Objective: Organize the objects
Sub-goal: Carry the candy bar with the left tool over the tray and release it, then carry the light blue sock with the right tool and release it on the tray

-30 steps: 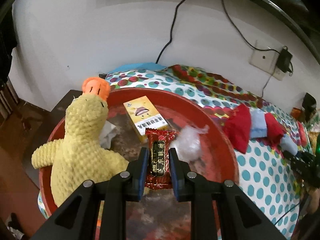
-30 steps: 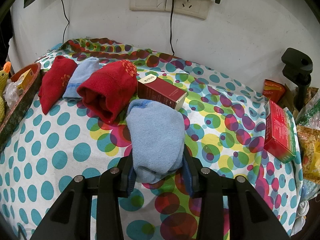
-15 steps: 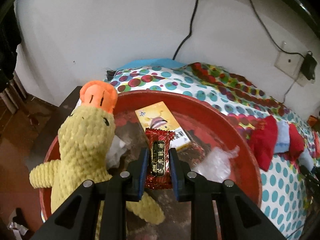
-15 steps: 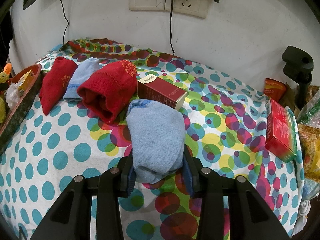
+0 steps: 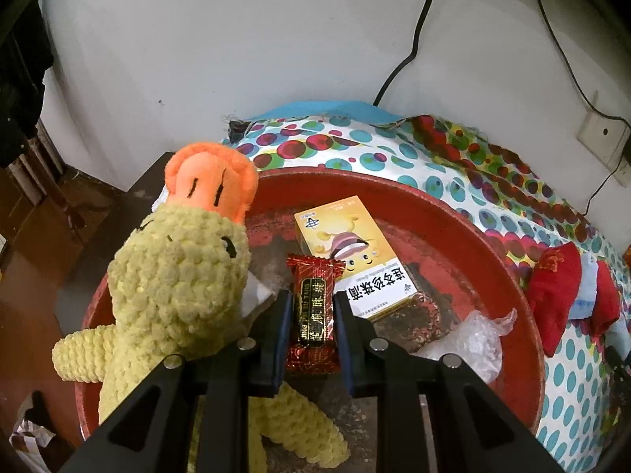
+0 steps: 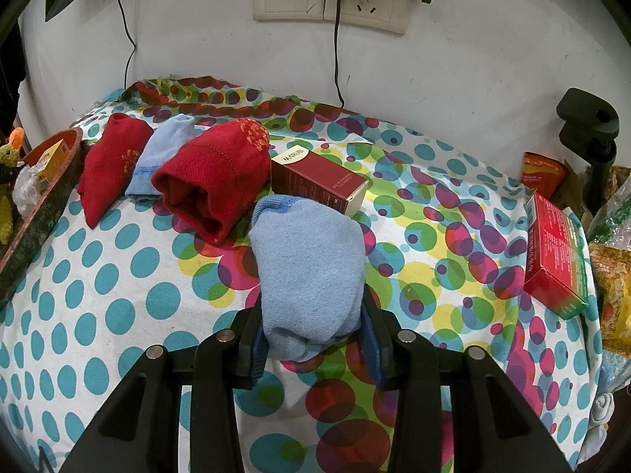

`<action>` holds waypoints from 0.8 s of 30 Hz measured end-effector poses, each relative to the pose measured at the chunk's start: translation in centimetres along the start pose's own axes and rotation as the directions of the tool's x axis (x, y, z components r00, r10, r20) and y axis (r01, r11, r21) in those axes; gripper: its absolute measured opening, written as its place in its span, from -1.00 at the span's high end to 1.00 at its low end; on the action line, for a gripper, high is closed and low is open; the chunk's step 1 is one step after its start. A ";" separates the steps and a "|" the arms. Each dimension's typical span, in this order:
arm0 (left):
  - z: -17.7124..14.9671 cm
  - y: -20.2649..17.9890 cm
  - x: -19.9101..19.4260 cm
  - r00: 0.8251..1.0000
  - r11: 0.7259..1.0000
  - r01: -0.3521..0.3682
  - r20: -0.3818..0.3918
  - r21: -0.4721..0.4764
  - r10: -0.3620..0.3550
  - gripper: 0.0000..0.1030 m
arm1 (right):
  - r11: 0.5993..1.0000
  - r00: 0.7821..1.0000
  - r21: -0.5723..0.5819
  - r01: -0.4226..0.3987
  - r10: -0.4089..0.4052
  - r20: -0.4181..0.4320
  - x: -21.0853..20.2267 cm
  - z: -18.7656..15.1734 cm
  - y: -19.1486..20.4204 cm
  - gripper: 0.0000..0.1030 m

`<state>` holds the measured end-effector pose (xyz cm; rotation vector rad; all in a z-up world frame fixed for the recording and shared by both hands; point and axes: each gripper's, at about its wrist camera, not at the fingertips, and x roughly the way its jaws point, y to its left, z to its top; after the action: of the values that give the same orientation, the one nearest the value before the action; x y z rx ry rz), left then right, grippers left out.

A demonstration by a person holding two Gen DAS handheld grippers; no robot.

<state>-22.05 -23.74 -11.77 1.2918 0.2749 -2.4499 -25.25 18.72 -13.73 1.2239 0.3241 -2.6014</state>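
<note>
The left gripper point(image 5: 311, 313) is clamped on a red foil snack packet point(image 5: 313, 307) and angled down over the red basin point(image 5: 465, 232), between the plush duck point(image 5: 177, 276) and the yellow box point(image 5: 351, 252). This looks like the drop-off step; next it needs to lower and let go. The right gripper point(image 6: 311, 339) points down at the spotted cloth point(image 6: 118, 276), closed on a rolled blue sock point(image 6: 309, 272) beside the red sock point(image 6: 217, 177).

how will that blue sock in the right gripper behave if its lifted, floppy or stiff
Probably floppy: the blue sock bulges softly where the right gripper pinches its lower end, so its free upper part would likely droop. It looks like thin knit, so probably light. The fuzzy fabric should hold well in the pads, and it could drag on the spotted cloth rather than slide.
</note>
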 end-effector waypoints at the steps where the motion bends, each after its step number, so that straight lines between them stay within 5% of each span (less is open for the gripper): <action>1: 0.0 0.0 0.0 1.000 1.000 -0.004 0.000 0.001 0.004 0.57 | 1.000 1.000 0.000 0.000 0.000 0.000 0.0 0.0 0.0 0.25; 10: -0.1 -0.5 0.0 0.998 0.997 -0.069 0.008 0.023 0.069 0.50 | 1.000 1.000 -0.001 -0.001 0.001 0.001 0.0 0.0 -0.1 0.25; 24: -4.5 -3.8 -4.4 0.998 0.994 0.056 0.011 0.095 -0.058 0.36 | 0.999 0.999 0.016 -0.032 0.032 0.003 0.1 -0.1 -0.3 0.26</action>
<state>-17.87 -17.83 -10.59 1.3225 0.1969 -2.5465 -25.34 19.03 -13.89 1.2210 0.2808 -2.5831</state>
